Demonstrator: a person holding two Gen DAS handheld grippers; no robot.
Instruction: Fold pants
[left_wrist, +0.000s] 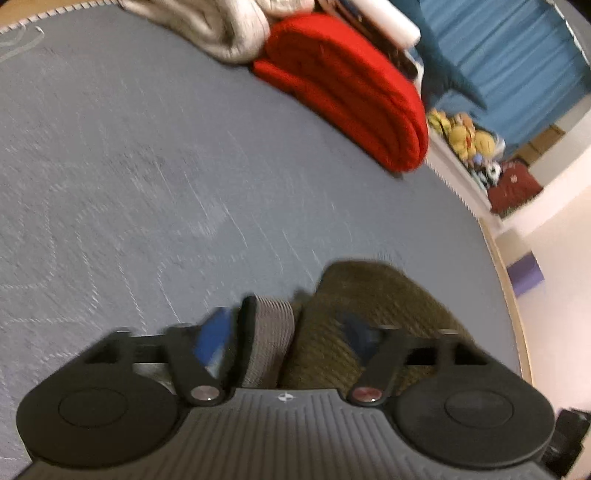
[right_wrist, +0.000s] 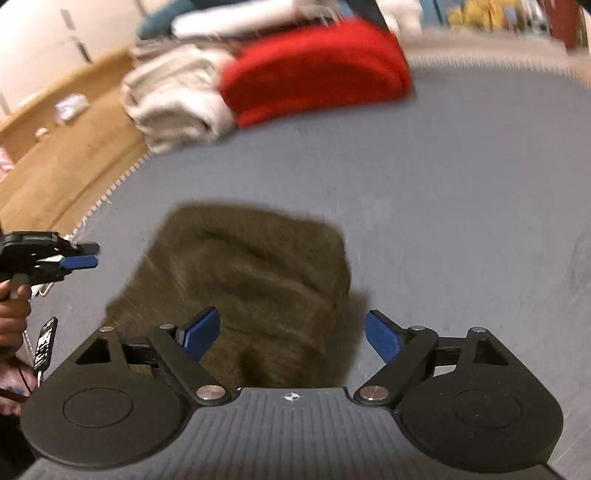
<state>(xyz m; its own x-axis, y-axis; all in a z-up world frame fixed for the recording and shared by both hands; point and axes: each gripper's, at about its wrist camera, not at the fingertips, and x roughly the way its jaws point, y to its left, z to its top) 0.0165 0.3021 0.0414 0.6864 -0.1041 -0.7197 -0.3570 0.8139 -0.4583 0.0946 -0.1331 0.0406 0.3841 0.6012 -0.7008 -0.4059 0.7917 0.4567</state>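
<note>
The olive-brown pants (right_wrist: 243, 280) lie bunched on the grey-blue mat (right_wrist: 461, 203). In the left wrist view the pants (left_wrist: 369, 317) fill the space between my left gripper's fingers, with a grey ribbed waistband (left_wrist: 271, 332) beside the left pad; the jaws look closed on the fabric. My left gripper (left_wrist: 291, 332) also shows in the right wrist view (right_wrist: 79, 256) at the far left, held by a hand. My right gripper (right_wrist: 291, 332) is open and empty, just above the near edge of the pants.
A folded red cloth (right_wrist: 314, 70) and a beige folded pile (right_wrist: 173, 96) sit at the mat's far side. Wooden floor (right_wrist: 66, 158) lies left of the mat. In the left wrist view, plush toys (left_wrist: 465, 136) and a blue curtain (left_wrist: 517, 48) stand beyond the mat.
</note>
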